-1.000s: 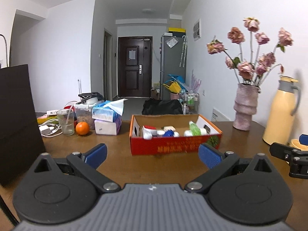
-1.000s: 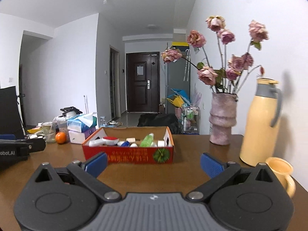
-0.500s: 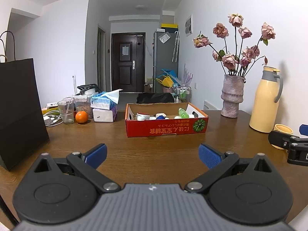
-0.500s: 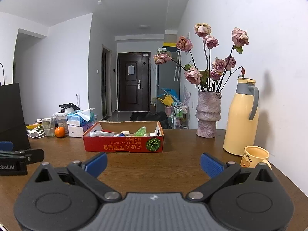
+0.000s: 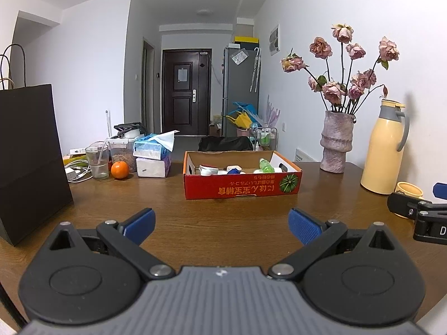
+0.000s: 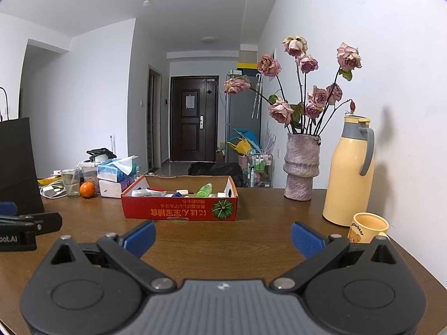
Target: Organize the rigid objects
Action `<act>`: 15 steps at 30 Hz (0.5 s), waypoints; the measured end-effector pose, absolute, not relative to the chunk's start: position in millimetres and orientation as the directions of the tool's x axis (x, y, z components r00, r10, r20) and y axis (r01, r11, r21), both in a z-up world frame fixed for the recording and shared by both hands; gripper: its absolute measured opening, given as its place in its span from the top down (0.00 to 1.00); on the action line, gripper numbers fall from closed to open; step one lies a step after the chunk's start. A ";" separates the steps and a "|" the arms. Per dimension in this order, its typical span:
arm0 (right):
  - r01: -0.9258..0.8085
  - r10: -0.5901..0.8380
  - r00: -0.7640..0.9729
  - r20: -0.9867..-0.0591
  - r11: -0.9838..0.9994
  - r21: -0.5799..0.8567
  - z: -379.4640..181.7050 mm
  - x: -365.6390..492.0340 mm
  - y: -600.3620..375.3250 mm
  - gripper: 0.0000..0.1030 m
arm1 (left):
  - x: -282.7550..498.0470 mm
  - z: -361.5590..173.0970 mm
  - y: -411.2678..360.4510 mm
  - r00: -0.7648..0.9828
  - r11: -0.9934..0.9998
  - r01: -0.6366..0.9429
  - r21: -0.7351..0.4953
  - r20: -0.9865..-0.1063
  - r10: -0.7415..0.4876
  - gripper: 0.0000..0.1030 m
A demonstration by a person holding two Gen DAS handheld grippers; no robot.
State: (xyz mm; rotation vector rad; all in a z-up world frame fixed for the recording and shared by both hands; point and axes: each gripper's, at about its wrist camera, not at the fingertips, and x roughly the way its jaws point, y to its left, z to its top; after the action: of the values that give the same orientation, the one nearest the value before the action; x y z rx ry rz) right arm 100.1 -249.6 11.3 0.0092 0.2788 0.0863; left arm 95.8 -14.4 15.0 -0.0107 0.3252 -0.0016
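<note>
A red cardboard box (image 5: 242, 189) stands on the brown table, also in the right wrist view (image 6: 180, 210). It holds several small items, among them a green bottle (image 5: 265, 164) and white containers. My left gripper (image 5: 222, 224) is open and empty, well short of the box. My right gripper (image 6: 222, 237) is open and empty, also short of the box. Each gripper shows at the edge of the other's view.
A black paper bag (image 5: 26, 162) stands at the left. A glass (image 5: 97, 160), an orange (image 5: 119, 169) and tissue packs (image 5: 152, 157) sit behind the box's left. A vase of roses (image 6: 300, 164), a yellow thermos (image 6: 349, 173) and a yellow mug (image 6: 367, 227) stand at the right.
Both grippers have drawn back from the box, which now looks smaller and farther. Both stay open and empty.
</note>
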 end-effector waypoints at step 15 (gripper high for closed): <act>-0.082 0.084 0.956 -0.282 0.996 0.021 10.6 102.5 -250.2 0.00 | 95.4 14.4 -13.4 0.947 1.000 -0.001 -0.011 -0.320 -0.003 0.00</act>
State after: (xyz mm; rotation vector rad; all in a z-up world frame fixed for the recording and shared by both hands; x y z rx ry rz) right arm 102.5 -250.2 10.6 0.0090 0.2866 0.0841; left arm 95.4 -13.4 14.4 -0.0113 0.3257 -0.0011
